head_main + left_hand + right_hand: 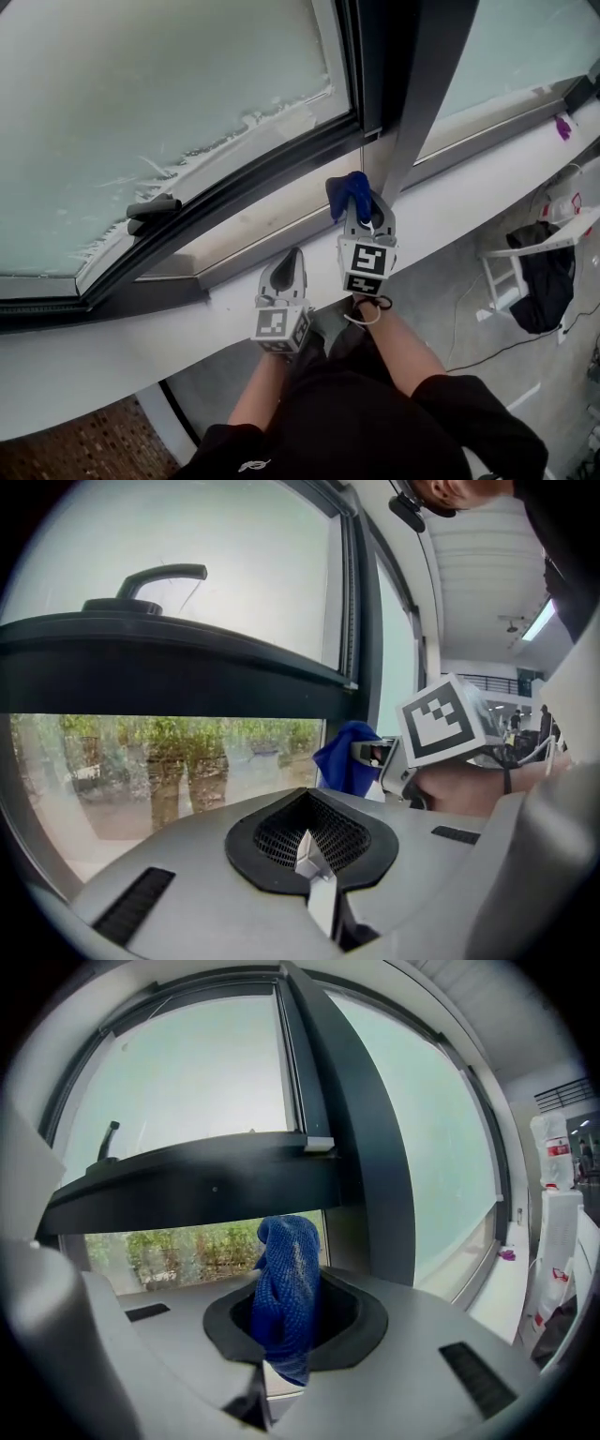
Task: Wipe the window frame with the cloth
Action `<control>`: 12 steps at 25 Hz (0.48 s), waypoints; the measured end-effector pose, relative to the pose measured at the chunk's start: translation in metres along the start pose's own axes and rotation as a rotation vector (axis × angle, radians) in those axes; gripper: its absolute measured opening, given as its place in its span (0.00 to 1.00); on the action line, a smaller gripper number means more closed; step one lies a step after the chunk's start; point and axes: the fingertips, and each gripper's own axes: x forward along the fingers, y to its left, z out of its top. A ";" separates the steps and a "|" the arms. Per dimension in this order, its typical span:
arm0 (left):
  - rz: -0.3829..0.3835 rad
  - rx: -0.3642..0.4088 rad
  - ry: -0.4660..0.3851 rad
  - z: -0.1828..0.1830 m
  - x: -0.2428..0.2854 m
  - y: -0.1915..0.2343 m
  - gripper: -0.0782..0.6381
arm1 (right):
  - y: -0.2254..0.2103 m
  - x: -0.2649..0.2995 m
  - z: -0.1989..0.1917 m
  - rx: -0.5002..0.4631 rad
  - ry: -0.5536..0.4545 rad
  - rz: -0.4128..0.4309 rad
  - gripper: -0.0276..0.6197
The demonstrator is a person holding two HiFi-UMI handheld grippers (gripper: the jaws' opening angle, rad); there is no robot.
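The window frame is showing as a smooth, dark, matte band curving under frosted, pale green glass, with a dark upright post rising just right of it. A rounded dark lever handle is sitting on the lower rail. Below it a flat white sill is running across.

The right gripper is reaching up to the foot of that post, its marker cube facing the head camera. In its own view the right gripper is clamping down on the cloth, jaws pressed together on the fabric. It is a deep blue, open-weave, mesh-like rag, bunched into a soft upright roll that is poking out beyond the jaw tips, a short tail hanging below. From above, the cloth is lying right at the corner where the post meets the lower rail, beyond the gripper's tips. Whether it is actually touching the dark frame, I cannot tell.

The left gripper is hovering lower, over the sill's near edge, just beside the right one and nearer the person. In the left gripper view the left gripper has its jaws drawn together with nothing between them. The blue cloth is showing beyond them to the right, against the frame.

Off to the right, a small purple thing is lying on the sill, and a white stool is carrying a black garment.
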 end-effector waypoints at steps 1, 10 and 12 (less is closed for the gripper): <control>0.001 0.004 -0.003 0.002 0.001 0.004 0.12 | -0.002 0.008 0.000 0.012 -0.003 -0.018 0.10; -0.020 0.035 0.012 0.005 0.018 0.028 0.12 | -0.004 0.060 0.025 0.184 -0.049 -0.090 0.10; -0.016 0.034 0.006 0.008 0.022 0.029 0.12 | -0.009 0.068 0.027 0.190 -0.058 -0.105 0.10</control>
